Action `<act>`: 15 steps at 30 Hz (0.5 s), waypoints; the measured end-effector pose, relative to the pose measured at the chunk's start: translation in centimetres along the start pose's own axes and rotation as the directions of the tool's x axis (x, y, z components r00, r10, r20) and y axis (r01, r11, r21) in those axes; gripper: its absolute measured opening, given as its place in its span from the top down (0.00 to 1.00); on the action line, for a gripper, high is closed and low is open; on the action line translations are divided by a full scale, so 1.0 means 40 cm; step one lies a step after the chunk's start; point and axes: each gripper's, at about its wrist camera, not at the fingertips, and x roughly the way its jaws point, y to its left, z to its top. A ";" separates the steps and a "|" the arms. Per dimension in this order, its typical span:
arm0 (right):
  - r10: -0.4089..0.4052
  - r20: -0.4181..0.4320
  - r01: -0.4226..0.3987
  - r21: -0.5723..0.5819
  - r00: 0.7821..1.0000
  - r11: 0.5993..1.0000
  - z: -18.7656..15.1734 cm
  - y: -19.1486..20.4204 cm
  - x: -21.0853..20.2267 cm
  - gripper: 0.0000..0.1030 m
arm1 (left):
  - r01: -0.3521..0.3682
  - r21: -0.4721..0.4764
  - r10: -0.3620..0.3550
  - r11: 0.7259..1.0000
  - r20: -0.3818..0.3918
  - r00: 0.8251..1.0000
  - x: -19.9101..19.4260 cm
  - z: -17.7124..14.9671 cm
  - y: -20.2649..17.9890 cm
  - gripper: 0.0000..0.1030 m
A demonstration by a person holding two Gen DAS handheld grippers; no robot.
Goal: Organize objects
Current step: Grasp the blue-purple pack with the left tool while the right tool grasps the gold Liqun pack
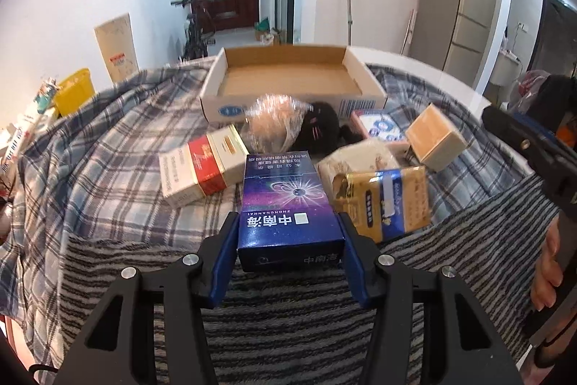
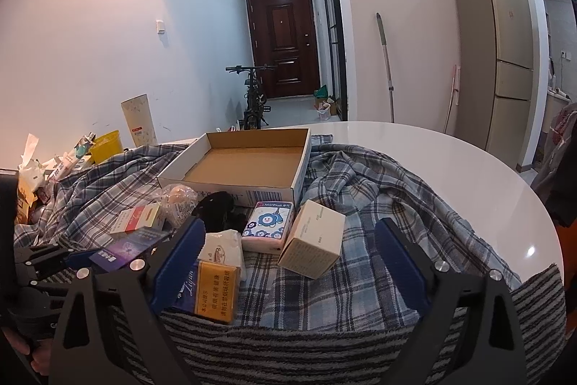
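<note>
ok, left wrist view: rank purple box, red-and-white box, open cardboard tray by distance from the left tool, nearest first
1. Purple box: between the left tool's pads, gripped.
2. Red-and-white box: just beyond, on the left, on the plaid cloth.
3. Open cardboard tray: farthest, at the back centre.

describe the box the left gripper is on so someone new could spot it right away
Start at the open cardboard tray at the far side of the plaid cloth, then come toward the near striped towel. The purple-blue cigarette box lies there between the left gripper's blue fingers. It alone shows a starburst; its neighbours are red-white and gold.
</note>
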 end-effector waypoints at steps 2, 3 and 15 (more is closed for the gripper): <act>0.010 -0.006 -0.010 -0.001 1.000 1.000 0.002 0.008 -0.001 0.08 | -0.006 -0.012 0.007 1.000 0.063 0.998 -0.030 0.002 0.009 0.47; 0.016 -0.010 -0.016 -0.002 1.000 1.000 0.003 0.013 -0.001 0.09 | -0.021 -0.020 0.023 1.000 0.119 0.993 -0.055 0.003 0.014 0.47; 0.119 -0.206 -0.118 0.016 0.971 0.993 -0.035 0.127 0.108 0.09 | -0.073 -0.077 0.098 0.994 0.405 0.909 -0.144 -0.007 0.063 0.47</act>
